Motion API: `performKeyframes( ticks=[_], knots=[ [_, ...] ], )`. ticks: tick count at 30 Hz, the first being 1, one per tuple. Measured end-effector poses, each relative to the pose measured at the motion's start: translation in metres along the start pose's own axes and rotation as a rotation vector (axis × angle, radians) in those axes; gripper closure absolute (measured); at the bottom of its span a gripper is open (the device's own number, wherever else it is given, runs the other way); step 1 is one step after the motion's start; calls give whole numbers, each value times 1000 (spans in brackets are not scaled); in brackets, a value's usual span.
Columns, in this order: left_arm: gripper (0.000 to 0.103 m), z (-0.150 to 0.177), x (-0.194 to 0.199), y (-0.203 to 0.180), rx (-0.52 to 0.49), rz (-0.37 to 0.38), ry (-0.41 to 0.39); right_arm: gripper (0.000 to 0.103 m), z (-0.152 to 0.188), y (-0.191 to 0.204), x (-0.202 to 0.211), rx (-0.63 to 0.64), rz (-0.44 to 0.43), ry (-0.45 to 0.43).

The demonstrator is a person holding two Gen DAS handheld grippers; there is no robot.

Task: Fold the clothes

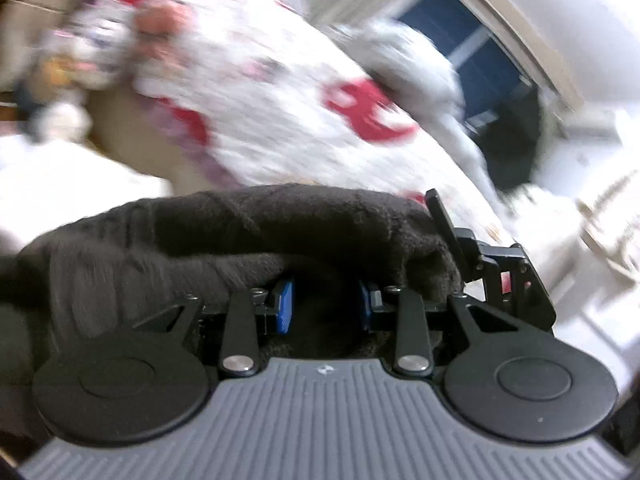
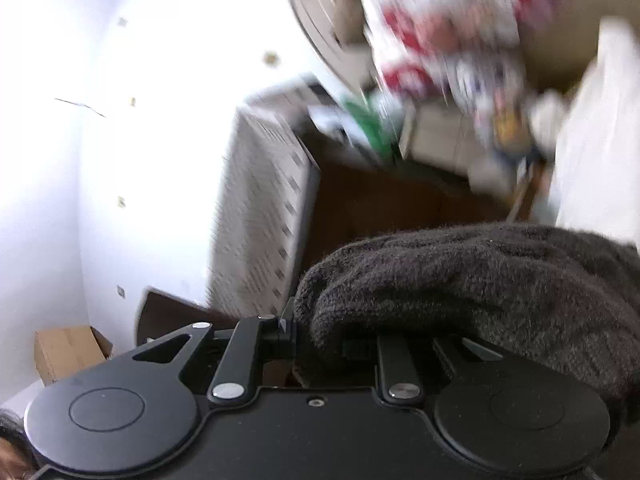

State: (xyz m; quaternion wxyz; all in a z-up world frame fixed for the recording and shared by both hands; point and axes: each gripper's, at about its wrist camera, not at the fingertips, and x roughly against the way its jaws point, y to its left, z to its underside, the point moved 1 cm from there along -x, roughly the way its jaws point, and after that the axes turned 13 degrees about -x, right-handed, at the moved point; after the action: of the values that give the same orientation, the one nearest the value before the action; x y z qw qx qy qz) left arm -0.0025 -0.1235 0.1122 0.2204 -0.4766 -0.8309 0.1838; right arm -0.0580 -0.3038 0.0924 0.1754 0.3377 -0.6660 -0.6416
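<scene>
- Left gripper: it is pointing roughly level, and its blue-padded fingers are standing narrowly apart. A fuzzy black garment is bunching over and between them, so the gripper is pinching that cloth.
- Right gripper: it is tilting slightly upward. The same black garment is draping over its right finger and into the gap, and the narrow jaws are gripping it; the pads themselves are lying hidden under the cloth.
- Task item: the garment is hanging in the air across both grippers, running off to the left in the left wrist view and to the right in the right wrist view.
- Surface: a white bedsheet with red print is showing beyond the left gripper, heavily blurred, and again at the top right of the right wrist view.
- Room, left wrist view: a dark window is sitting at the far right in a pale wall.
- Room, right wrist view: a white radiator is standing against a bright white wall, with a cardboard box near the lower left and dark brown furniture to the radiator's right.
</scene>
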Motion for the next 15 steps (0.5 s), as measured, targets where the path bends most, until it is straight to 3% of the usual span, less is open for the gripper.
performKeyframes(
  ticks=[2, 3, 5, 7, 9, 12, 15],
  knots=[
    [74, 18, -46, -24, -22, 40, 75, 81, 2, 22, 53, 96, 60, -86],
    [74, 31, -71, -36, -31, 31, 127, 81, 5, 32, 78, 172, 156, -145],
    [69, 66, -126, -53, -72, -37, 271, 80, 8, 41, 123, 272, 403, -299],
    [69, 103, -172, -68, -145, -153, 413, 72, 5, 26, 163, 326, 721, -435],
    [68, 136, -202, -75, -242, -275, 528, 68, -4, -15, 203, 235, 915, -529],
    [64, 166, -219, -75, -368, -394, 634, 68, -16, -83, 267, -57, 979, -634],
    [62, 171, -230, -70, -444, -478, 712, 68, -27, -92, 287, -126, 835, -653]
  ],
)
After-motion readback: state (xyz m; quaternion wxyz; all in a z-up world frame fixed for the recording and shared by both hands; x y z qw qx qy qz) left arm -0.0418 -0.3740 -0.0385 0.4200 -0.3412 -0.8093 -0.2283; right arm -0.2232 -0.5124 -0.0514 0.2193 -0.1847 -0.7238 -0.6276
